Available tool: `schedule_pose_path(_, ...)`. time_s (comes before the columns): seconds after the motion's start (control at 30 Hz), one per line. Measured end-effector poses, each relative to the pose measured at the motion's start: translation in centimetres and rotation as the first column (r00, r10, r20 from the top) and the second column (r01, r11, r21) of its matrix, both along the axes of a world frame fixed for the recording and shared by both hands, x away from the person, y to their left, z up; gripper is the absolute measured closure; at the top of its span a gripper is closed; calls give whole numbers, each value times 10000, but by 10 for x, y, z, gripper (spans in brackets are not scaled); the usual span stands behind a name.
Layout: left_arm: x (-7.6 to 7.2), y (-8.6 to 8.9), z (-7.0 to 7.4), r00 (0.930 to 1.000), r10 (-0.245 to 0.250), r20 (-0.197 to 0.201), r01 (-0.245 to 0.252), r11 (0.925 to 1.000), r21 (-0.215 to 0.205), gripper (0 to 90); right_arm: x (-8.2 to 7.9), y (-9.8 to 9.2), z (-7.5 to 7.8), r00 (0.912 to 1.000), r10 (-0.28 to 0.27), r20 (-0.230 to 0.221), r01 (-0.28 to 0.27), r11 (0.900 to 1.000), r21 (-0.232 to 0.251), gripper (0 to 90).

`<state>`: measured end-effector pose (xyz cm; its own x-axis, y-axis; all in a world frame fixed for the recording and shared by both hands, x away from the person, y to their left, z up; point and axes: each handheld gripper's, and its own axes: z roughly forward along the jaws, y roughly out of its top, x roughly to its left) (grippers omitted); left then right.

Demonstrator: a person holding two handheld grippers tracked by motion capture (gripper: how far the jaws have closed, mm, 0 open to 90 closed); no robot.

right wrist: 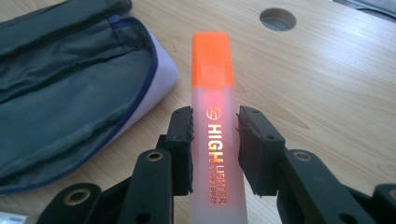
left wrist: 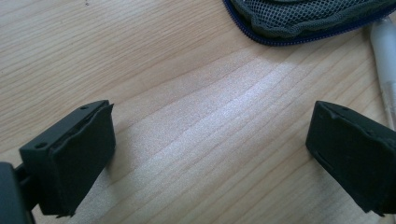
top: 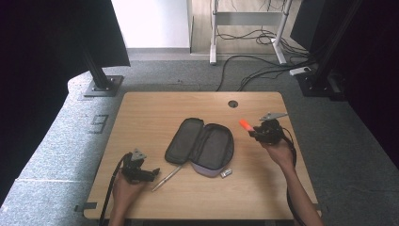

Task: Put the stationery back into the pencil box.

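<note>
An orange highlighter (right wrist: 214,116) with a frosted barrel and an orange cap sits between the jaws of my right gripper (right wrist: 215,135), which is shut on it. In the high view the highlighter (top: 246,125) pokes out of that gripper (top: 255,131) above the table, to the right of the pencil case. The open grey pencil case (top: 201,146) lies flat in the middle of the table, its edge (right wrist: 70,93) to the left in the right gripper view. My left gripper (top: 154,173) rests at the front left, jaws wide open over bare wood (left wrist: 210,135). A white pen (top: 167,178) lies just beside it.
A small white object (top: 226,173) lies at the case's front right corner. A round cable hole (top: 233,103) is at the back of the wooden table (top: 155,108). Cables and stand feet lie on the grey floor beyond.
</note>
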<state>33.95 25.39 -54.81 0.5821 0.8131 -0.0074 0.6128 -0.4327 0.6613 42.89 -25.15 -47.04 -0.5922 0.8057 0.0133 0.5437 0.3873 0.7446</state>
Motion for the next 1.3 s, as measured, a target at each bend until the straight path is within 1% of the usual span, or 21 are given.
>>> schedule_pose_path(0.23, 0, 0, 0, 10000, -5, 4, 5, 10000, -3, 13, -3, 13, 6, 9998, 208, 58, -209, 9998, 49, 652)
schedule_pose_path(0.67, 0, 0, 0, 10000, -5, 7, 5, 10000, -5, 13, -6, 41, 16, 9964, 812, 237, -814, 9967, 57, 652)
schedule_pose_path(0.93, 0, 0, 0, 10000, -9, 4, 9, 10000, -9, 14, -7, 58, 14, 9932, 1144, 233, -1144, 9934, 14, 652)
schedule_pose_path(1.3, 0, 0, 0, 10000, -10, 4, 10, 10000, -9, 14, -8, 78, 7, 9891, 1467, 129, -1467, 9892, 26, 652)
